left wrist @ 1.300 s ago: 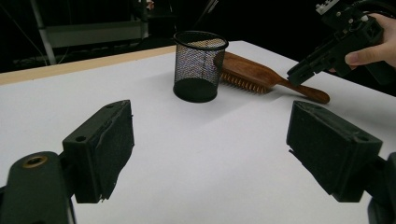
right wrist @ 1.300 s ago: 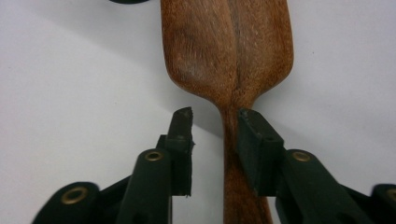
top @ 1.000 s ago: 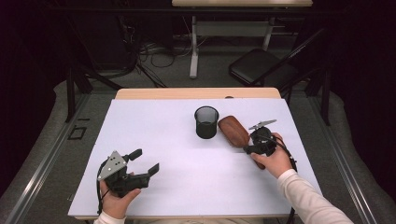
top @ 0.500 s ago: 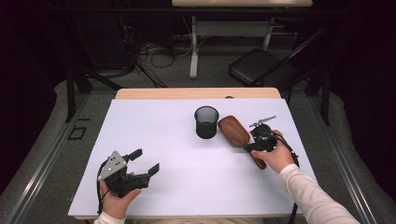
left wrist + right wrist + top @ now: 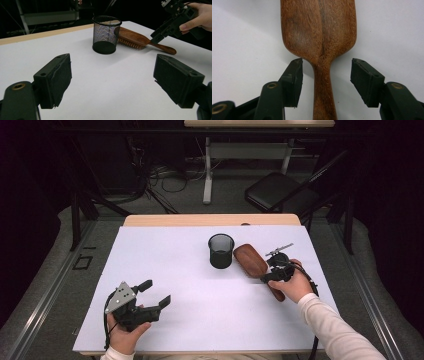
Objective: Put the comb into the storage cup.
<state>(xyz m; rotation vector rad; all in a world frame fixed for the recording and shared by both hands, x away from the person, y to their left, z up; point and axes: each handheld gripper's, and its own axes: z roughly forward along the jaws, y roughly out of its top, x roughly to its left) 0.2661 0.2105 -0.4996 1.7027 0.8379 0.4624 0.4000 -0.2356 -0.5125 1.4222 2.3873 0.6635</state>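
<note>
Right gripper [image 5: 325, 82] straddling the neck of the wooden hairbrush [image 5: 319, 37] near the table's [image 5: 165, 265] right edge, jaws wide, lined up to clamp; left gripper [image 5: 112, 82] gaping, idle at front-left corner

The room is dark, its walls lost in shadow. A white sheet [image 5: 200, 270] covers the counter [image 5: 210, 220], whose wooden edge shows at the far side. Ahead of the jaws, beyond that edge — grey floor [image 5: 50, 255], tangled cables [image 5: 160, 175], a black folding chair [image 5: 280, 195], and another table's white leg [image 5: 207, 175].
</note>
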